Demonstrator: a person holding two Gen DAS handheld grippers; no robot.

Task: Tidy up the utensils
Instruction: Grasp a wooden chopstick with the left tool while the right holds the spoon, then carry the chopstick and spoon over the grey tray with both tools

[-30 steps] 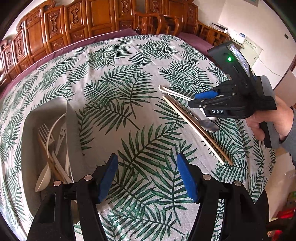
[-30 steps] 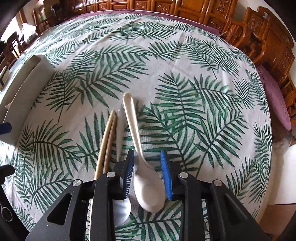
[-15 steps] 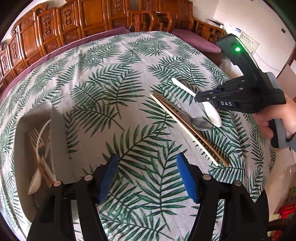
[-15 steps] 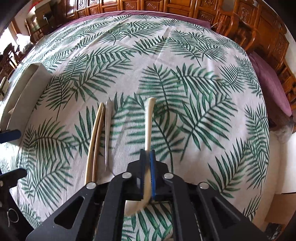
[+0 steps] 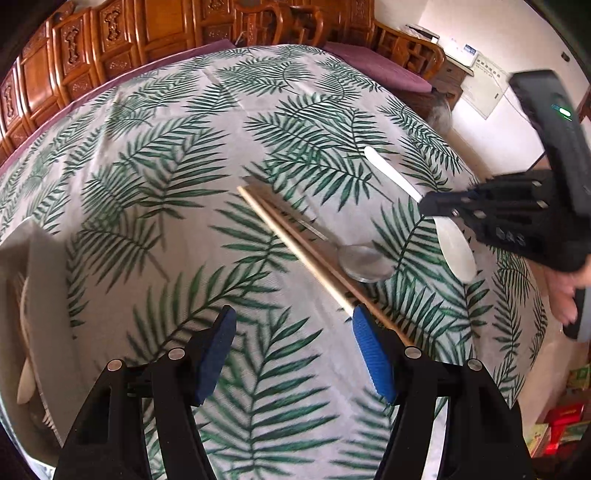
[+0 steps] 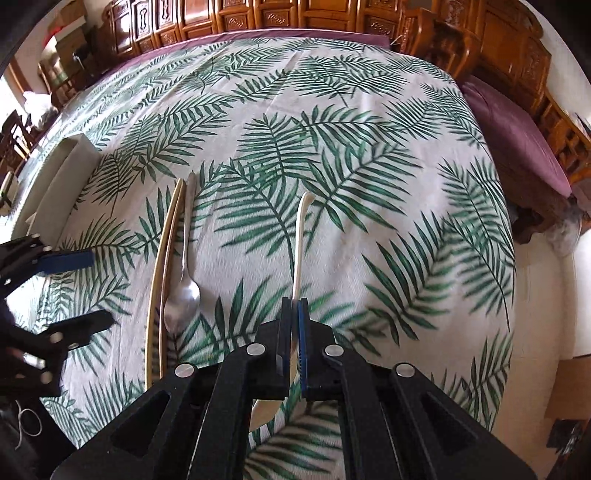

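Observation:
My right gripper is shut on a white plastic spoon and holds it above the leaf-print tablecloth; the spoon also shows in the left wrist view, bowl hanging below the right gripper. A pair of wooden chopsticks and a metal spoon lie side by side on the cloth, also seen in the left wrist view as chopsticks and metal spoon. My left gripper is open and empty, its right pad over the chopsticks' near end.
A white utensil tray with several utensils in it sits at the table's left; its wall shows in the right wrist view. Carved wooden chairs ring the far side. The table edge drops off at the right.
My right gripper shut on the white spoon and lifted it off the cloth. My left gripper moved right, toward the chopsticks, still open.

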